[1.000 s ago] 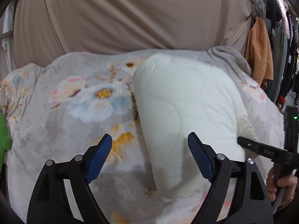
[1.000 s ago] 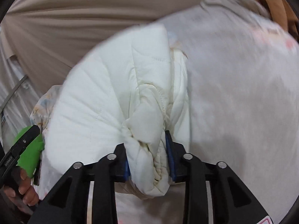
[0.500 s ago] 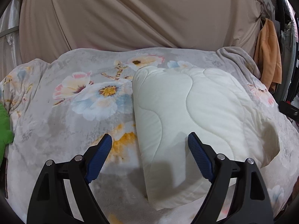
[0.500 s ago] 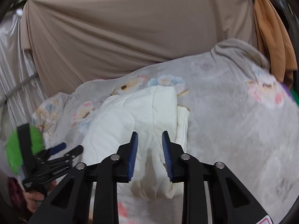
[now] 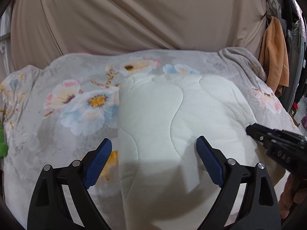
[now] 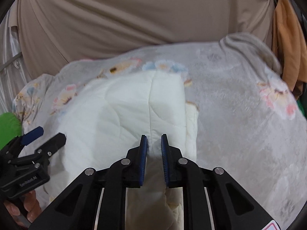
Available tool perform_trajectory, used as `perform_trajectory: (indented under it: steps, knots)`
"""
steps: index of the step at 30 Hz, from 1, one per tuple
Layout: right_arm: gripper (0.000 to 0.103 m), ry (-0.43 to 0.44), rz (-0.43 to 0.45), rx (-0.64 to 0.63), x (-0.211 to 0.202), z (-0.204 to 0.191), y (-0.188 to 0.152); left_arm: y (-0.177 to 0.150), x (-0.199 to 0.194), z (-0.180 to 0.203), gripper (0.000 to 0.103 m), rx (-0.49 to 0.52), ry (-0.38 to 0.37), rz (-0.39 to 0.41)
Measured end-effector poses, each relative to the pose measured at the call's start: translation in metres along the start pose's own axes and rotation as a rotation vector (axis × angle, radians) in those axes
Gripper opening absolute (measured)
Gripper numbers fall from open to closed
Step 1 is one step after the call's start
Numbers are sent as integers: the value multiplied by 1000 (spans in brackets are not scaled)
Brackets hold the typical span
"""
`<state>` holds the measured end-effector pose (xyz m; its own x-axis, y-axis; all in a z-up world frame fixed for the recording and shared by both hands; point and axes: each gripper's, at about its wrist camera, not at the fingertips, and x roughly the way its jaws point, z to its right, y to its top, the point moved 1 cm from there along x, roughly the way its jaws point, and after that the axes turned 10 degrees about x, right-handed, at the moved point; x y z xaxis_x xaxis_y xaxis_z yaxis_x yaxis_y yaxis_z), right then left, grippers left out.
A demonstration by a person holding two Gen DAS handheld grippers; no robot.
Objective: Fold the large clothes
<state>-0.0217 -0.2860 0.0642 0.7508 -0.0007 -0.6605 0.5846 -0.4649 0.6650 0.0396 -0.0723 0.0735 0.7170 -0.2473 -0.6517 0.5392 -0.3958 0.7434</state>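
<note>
A white quilted garment lies folded into a thick rectangle on a floral blanket. My left gripper hovers over the garment's near left part. Its jaws are wide apart and still opening, with nothing pinched between them. My right gripper hangs above the garment near its right edge. Its jaws are closing to a narrow gap and hold nothing; the cloth lies below them. Each gripper shows in the other's view: the right gripper and the left gripper, both held by a hand.
The grey floral blanket covers the whole bed. A beige curtain hangs behind it. An orange cloth hangs at the far right, and a green object sits at the bed's left edge.
The right gripper let go of the bunched garment end, rose and drew back, and its jaws narrowed. The garment settled flat. The left gripper moved over it and spread slightly.
</note>
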Motion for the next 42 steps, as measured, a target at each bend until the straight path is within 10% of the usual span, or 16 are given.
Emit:
perform_trajectory:
  steps: [11, 16, 27, 29, 34, 42]
  knots:
    - [15, 78, -85, 89, 46, 29, -14, -15, 29, -19, 92, -100, -106, -85]
    - [76, 66, 16, 150, -8, 48, -11, -19, -1, -60, 97, -188, -135, -38]
    - [87, 391, -297, 384, 61, 78, -30, -38, 62, -66, 98, -341, -531, -177]
    - [86, 412, -306, 389, 69, 74, -28, -34, 64, -60, 98, -315, -522, -174]
    - [46, 406, -226, 303, 49, 53, -16, -12, 41, -49, 81, -228, -488, -89]
    - [35, 426, 56, 132, -21, -5, 30, 37, -13, -73, 69, -152, -501, 145]
